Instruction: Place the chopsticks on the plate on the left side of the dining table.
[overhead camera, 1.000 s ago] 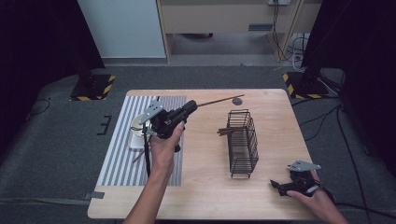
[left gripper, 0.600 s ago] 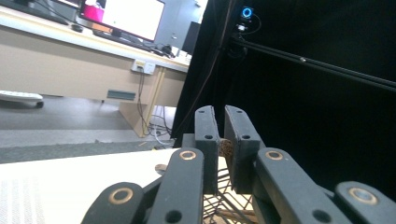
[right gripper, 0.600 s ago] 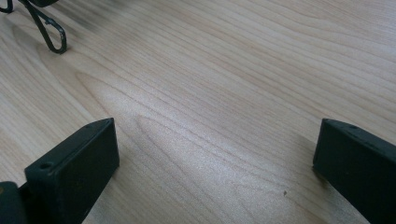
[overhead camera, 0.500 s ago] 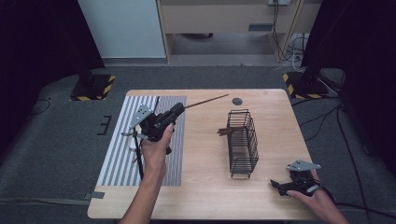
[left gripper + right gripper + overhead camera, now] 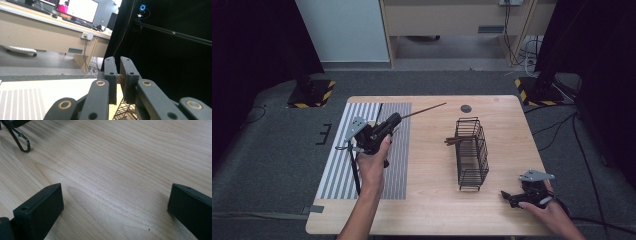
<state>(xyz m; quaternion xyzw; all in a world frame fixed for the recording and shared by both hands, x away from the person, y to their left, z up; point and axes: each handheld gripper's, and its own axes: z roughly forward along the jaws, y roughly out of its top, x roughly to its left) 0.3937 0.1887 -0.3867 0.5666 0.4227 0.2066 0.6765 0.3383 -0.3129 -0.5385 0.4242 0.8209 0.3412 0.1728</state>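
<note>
My left gripper (image 5: 394, 120) hovers over the striped mat (image 5: 337, 170), pointing up and to the right. It is shut on a thin brown stick (image 5: 424, 110) that juts out toward the table's far edge. In the left gripper view the stick's end (image 5: 121, 79) shows pinched between the jaws of the left gripper (image 5: 118, 60). A black wire basket (image 5: 472, 152) lies at centre right with more brown sticks (image 5: 454, 141) poking out of its left side. My right gripper (image 5: 507, 196) rests at the near right corner, and its open jaws frame bare wood in the right gripper view (image 5: 115, 202).
A round dark grommet (image 5: 466, 108) sits in the tabletop near the far edge. The left gripper's cable (image 5: 356, 175) hangs down over the mat. A wire loop of the basket (image 5: 22, 143) touches the wood ahead of the right jaws. Dark floor surrounds the table.
My left hand has drawn back toward the near left and sunk a little, carrying the stick with it. The right hand has stayed put.
</note>
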